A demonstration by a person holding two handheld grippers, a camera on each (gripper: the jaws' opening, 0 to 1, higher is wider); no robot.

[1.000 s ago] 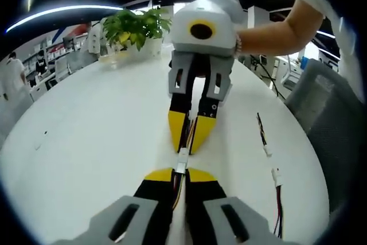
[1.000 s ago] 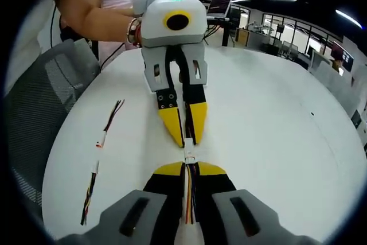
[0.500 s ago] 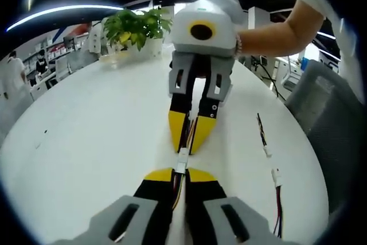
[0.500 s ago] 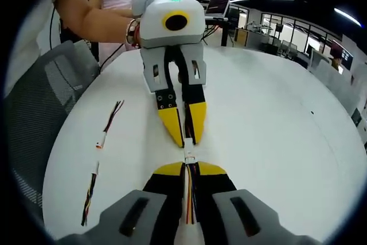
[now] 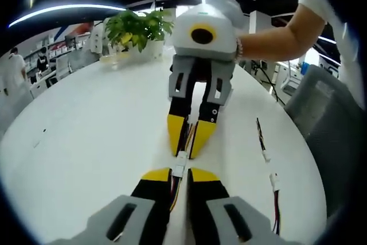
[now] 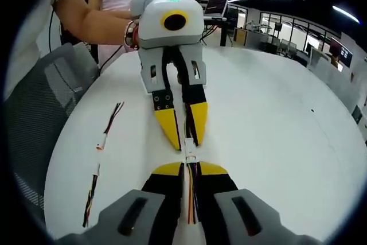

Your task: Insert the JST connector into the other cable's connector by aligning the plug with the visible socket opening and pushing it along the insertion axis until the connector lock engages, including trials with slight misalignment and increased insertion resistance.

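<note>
Two claws: nose to nose over the white counter [image 5: 86,136], each pinched down on its own cable.

Left gripper view, left claw [image 5: 178,173]: jaws nearly together on the wires; white connector [image 5: 180,163] pokes out past the tips.
Left gripper view, right claw [image 5: 188,144]: tips touching or just beside the connector.
Left gripper view, change: little over the last second; the view shifted slightly.

Right gripper view, right claw [image 6: 189,169]: clamped on coloured wires, plug [image 6: 190,158] at the tips.
Right gripper view, left claw [image 6: 184,139]: pinched on its cable.
Right gripper view, change: opposing claw seems slightly raised and tilted; mating seam unchanged.
Right gripper view, spares: loose cables [image 6: 103,142] well aside.

Meaning: probably seated or meeting resistance; lock cannot be told.
</note>
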